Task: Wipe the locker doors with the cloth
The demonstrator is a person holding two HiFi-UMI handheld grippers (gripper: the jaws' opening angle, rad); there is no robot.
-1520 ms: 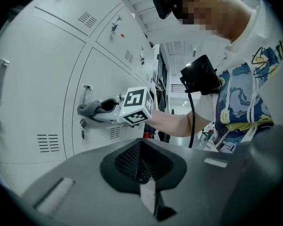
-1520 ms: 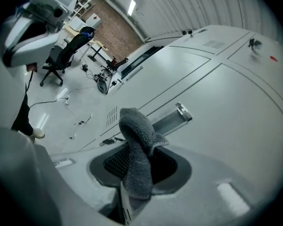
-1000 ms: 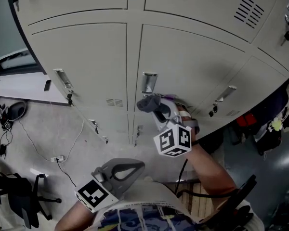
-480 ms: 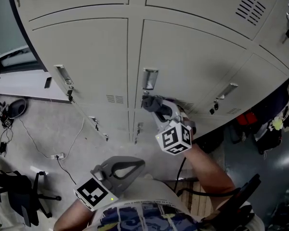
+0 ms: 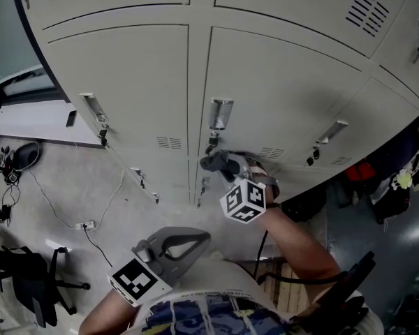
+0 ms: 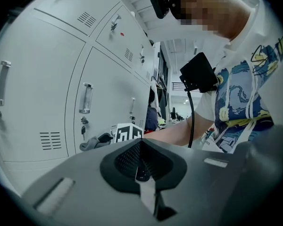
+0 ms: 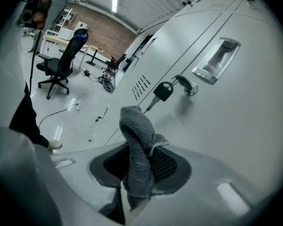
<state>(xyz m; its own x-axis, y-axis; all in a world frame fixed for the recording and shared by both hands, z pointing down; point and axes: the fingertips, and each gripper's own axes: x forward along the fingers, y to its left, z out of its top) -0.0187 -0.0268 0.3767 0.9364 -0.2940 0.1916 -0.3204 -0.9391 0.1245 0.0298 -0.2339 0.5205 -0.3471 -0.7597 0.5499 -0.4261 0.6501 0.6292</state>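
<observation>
Right gripper fingers pinch a crumpled grey terry cloth at the pale grey metal locker door, just below its black key. Left gripper, fingers pressed together, hangs well clear.

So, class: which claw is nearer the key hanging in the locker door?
Right. The right claw, shut on the cloth, is right by the key; the left claw sits low by the person's body, away from the lockers.
</observation>
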